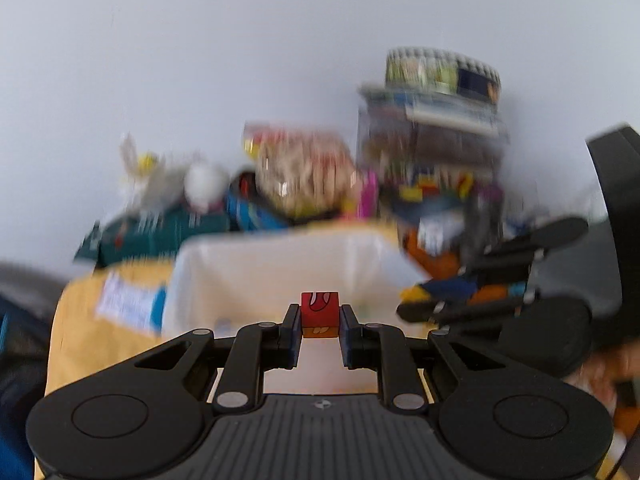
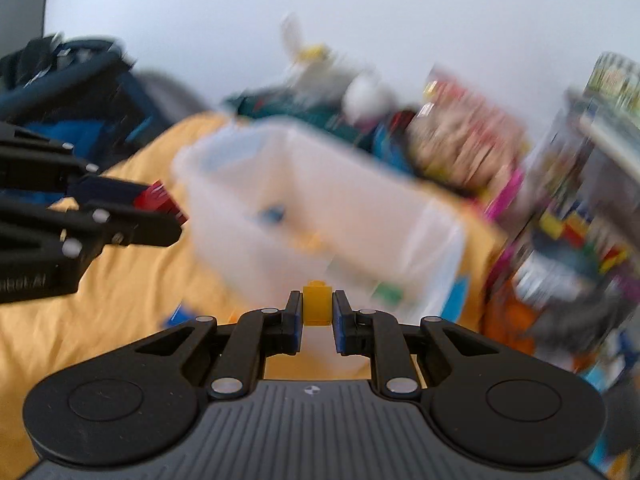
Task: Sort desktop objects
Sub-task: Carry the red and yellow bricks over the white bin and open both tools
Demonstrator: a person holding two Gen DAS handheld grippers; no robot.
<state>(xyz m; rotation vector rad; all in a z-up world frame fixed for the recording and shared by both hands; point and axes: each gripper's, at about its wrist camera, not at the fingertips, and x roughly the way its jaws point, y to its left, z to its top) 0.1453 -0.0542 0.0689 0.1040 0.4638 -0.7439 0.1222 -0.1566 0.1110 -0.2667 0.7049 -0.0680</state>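
My left gripper (image 1: 320,316) is shut on a red brick (image 1: 319,309) with an orange piece under it, held in the air in front of a translucent white bin (image 1: 280,268). My right gripper (image 2: 317,312) is shut on a small yellow brick (image 2: 317,305), held near the bin's (image 2: 320,200) front side. The left gripper (image 2: 160,212) with its red brick (image 2: 158,200) shows at the left of the right wrist view. The right gripper (image 1: 424,300) shows at the right of the left wrist view. Both views are blurred by motion.
A yellow cloth (image 2: 120,300) covers the table. The bin holds a few small pieces (image 2: 276,214). Behind it stand a snack bag (image 1: 304,176), a dark green box (image 1: 160,228), a white toy (image 1: 160,176) and a stack of boxes and bricks (image 1: 436,140) at the right. A white wall lies behind.
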